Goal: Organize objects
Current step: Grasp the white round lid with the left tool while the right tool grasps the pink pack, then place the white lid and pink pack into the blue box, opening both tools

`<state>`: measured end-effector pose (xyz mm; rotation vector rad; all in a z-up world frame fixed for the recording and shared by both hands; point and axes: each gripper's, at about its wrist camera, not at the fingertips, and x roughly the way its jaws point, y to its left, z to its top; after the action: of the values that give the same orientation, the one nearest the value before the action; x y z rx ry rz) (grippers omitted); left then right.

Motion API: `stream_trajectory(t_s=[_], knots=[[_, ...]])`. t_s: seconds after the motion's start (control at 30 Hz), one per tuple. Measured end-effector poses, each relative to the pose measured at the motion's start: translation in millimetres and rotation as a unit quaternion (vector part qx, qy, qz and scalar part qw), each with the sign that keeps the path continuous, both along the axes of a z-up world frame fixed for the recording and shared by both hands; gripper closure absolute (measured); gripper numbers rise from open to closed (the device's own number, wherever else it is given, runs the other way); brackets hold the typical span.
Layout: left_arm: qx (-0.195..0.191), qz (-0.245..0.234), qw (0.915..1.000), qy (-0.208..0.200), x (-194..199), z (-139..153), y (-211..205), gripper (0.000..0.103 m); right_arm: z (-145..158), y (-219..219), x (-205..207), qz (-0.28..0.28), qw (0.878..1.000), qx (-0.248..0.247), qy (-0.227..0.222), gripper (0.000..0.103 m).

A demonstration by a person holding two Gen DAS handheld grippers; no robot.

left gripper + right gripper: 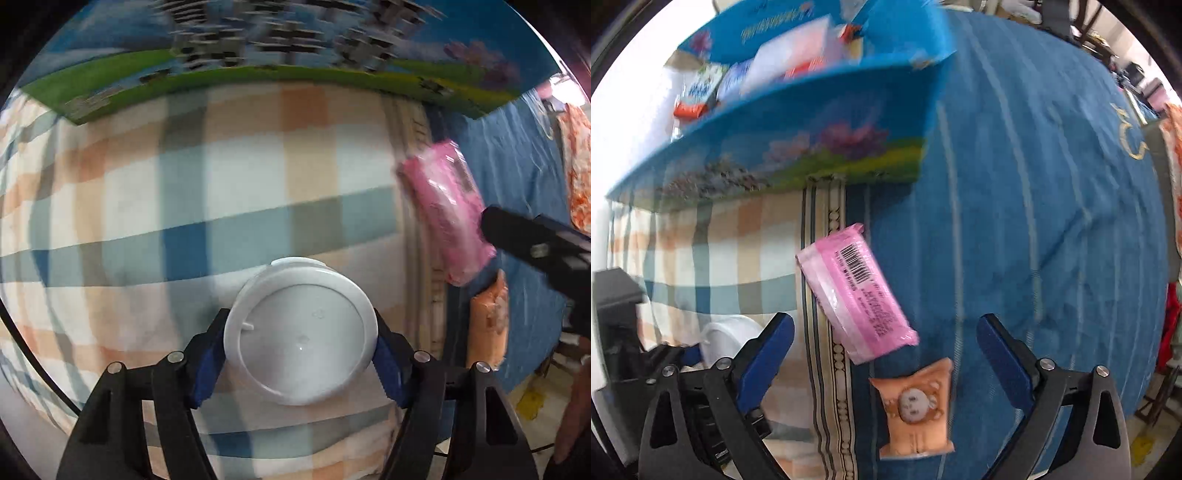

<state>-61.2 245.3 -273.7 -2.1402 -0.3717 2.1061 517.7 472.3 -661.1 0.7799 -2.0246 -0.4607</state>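
Your left gripper points down at the checked cloth, jaws on either side of the white round container. Both blue pads sit against its rim, so it reads as clamped on the container. The container stands on the checked cloth, near the cloth's striped border.

Your right gripper is wide open, nothing between the pads. Ahead of it, the pink wrapped packet lies tilted across the seam between the checked cloth and the blue striped cloth. The small orange pouch with a cartoon face lies just beside the packet, on the blue cloth.

The blue printed box stands at the far edge of both cloths and holds several packets; blur hides what they are.
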Motion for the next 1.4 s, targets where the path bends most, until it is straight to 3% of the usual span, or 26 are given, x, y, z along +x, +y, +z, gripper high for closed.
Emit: stream_trajectory(t_s=[0.17, 0.37, 0.7, 0.83, 0.93, 1.1, 1.17, 1.4], knots=[[-0.033, 0.047, 0.9983, 0.004, 7.9, -0.8, -38.5, 0.035, 33.0, -8.8, -20.7, 0.012, 0.999, 0.033, 0.010, 0.041], [-0.042, 0.088, 0.9951, 0.018, 12.2, 9.3, -56.3, 0.035, 52.5, 5.7, -20.2, 0.024, 0.998, 0.058, -0.031, 0.055], [-0.054, 0.091, 0.9920, 0.069, 21.6, 56.5, -42.6, 0.035, 68.5, 40.0, -6.7, 0.040, 0.994, 0.003, -0.104, 0.056], [-0.051, 0.092, 0.9897, 0.098, 23.8, 87.6, -35.1, 0.035, 61.3, 59.2, 6.0, 0.031, 0.989, 0.013, -0.143, 0.056], [-0.051, 0.091, 0.9873, 0.120, 19.7, 110.1, -52.5, 0.035, 53.2, 75.1, 18.3, 0.024, 0.984, 0.018, -0.176, 0.056], [-0.037, 0.092, 0.9831, 0.154, 6.4, 149.7, -81.0, 0.035, 34.8, 108.1, 41.7, 0.009, 0.969, 0.020, -0.244, 0.056], [-0.026, 0.097, 0.9812, 0.165, 0.8, 163.0, -84.4, 0.035, 19.1, 130.8, 24.7, 0.006, 0.963, 0.017, -0.271, 0.056], [-0.009, 0.101, 0.9759, 0.193, -14.0, 198.2, -106.4, 0.035, -18.3, 180.8, 21.6, -0.008, 0.937, 0.018, -0.348, 0.056]])
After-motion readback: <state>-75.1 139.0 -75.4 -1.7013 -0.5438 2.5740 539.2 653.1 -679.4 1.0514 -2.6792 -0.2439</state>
